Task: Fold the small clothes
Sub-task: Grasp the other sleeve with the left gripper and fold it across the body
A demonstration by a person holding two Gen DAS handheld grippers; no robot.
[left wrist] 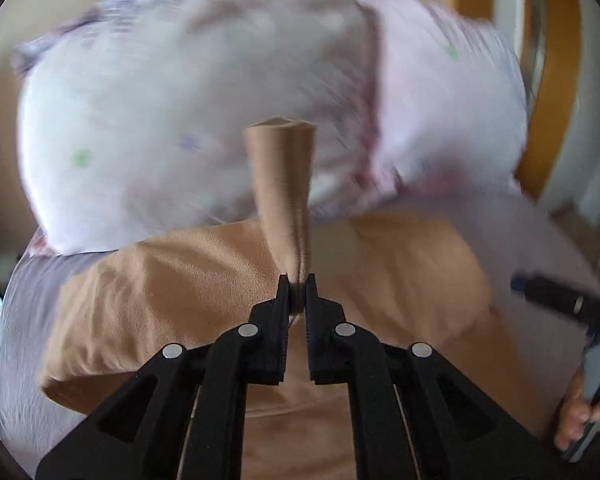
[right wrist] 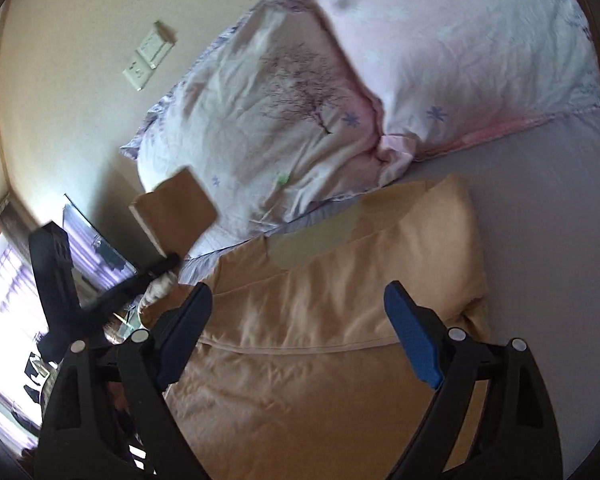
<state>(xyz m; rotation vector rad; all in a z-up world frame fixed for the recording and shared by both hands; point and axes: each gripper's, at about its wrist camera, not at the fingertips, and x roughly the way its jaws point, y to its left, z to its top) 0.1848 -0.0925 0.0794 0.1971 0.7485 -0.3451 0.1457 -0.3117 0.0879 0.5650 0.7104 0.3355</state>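
The left gripper [left wrist: 298, 280] clamps a raised flap of the tan garment [right wrist: 300, 360], apparently to carry it over for a fold, while the right gripper [right wrist: 300, 332], jaws wide apart, hovers above the cloth spread on the bed [right wrist: 540, 220] before two floral pillows [right wrist: 300, 100].

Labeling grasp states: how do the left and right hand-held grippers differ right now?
The left hand-held gripper is shut on a tan garment, pinching a strip of it that sticks up; the right hand-held gripper is open and holds nothing. Left fingers are black; right fingers are blue-padded. Both are above the same garment on the bed.
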